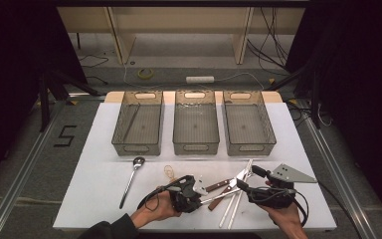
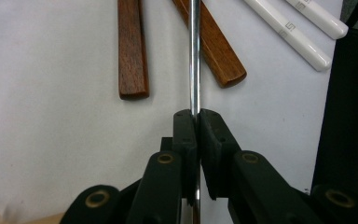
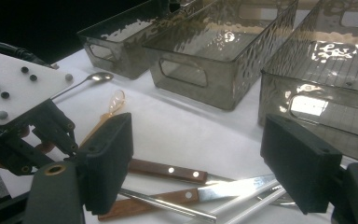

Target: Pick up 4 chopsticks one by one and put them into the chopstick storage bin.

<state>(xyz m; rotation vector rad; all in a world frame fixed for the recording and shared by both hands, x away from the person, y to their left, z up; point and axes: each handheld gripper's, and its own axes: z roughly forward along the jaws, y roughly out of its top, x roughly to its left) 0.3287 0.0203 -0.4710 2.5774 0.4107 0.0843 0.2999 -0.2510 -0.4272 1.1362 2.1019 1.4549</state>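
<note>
Three bins [image 1: 194, 123] wait empty-looking at the back for sorted cutlery; the left tongs [image 2: 195, 116] pinch a steel rod [image 2: 195, 56] lying on the worktop [image 1: 99, 179] beside wooden-handled knives [image 2: 133, 51]; the right tongs [image 3: 200, 163] hover wide, ready nearby.

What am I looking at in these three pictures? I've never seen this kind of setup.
A person sits at a white table and works a hand-held gripper with each hand. The high view looks down from above. The other two pictures come from cameras riding on the grippers, looking along their black fingers.

On the table stand three clear bins. In front of them lie a spoon, wood-handled knives and white chopsticks.

The left gripper is shut on a thin metal rod, probably the handle of a utensil. The right gripper is open, holding nothing, poised above the knives.
</note>
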